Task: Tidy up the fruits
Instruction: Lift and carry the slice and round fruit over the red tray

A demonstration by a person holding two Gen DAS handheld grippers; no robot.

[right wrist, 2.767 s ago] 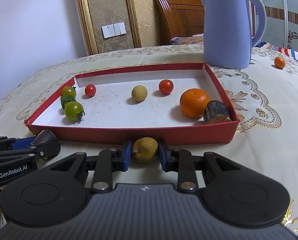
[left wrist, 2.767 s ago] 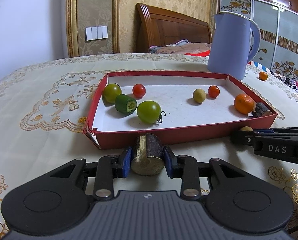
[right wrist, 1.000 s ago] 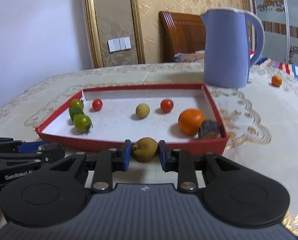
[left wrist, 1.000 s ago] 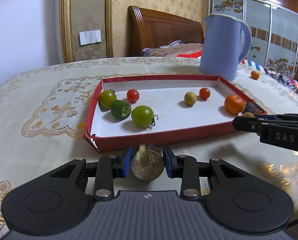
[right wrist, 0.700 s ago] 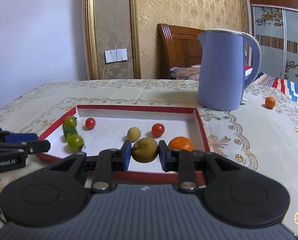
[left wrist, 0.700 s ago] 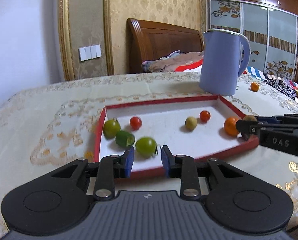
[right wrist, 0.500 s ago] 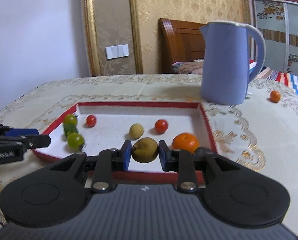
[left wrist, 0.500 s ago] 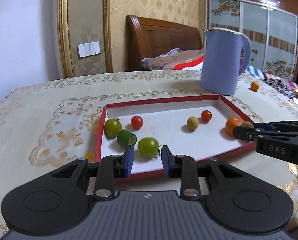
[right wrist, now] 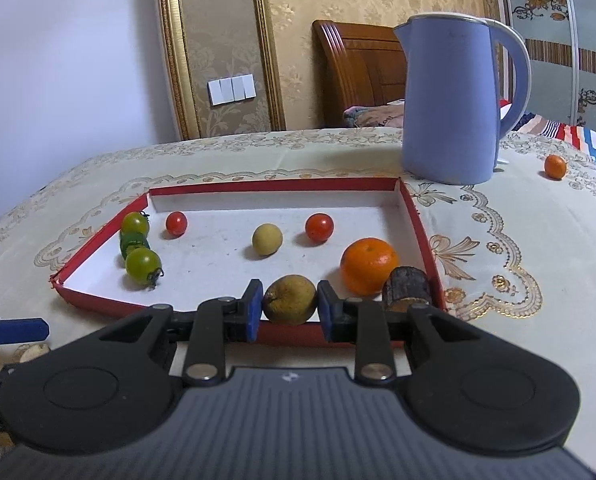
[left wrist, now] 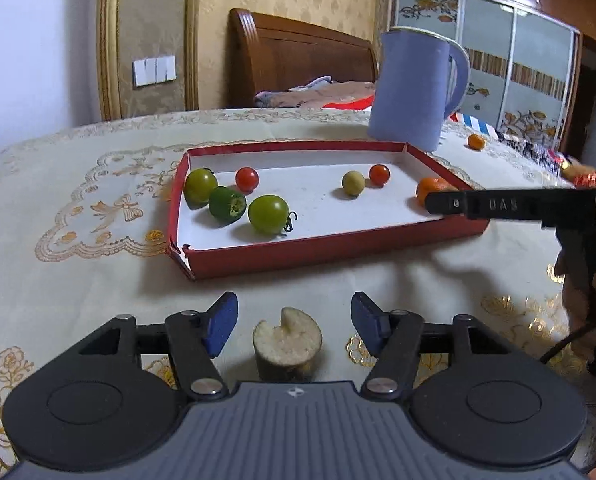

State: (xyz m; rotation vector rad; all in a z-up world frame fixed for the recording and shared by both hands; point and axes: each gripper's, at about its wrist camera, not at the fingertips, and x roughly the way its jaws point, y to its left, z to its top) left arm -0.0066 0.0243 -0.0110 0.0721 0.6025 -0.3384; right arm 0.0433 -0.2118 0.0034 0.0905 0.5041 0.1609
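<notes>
Black claws, blue pads, silver pivot screws, "DAS" lettering.

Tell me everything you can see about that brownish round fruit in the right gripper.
The brownish round fruit is dull yellow-brown with a matte, slightly mottled skin and a small dark stem pit toward its left. It looks whole and undamaged. The right gripper is shut on it, one blue pad pressing each side, and nothing else touches it. In the right wrist view it sits over the near edge of the red tray, left of the orange fruit. Its underside is hidden.
</notes>
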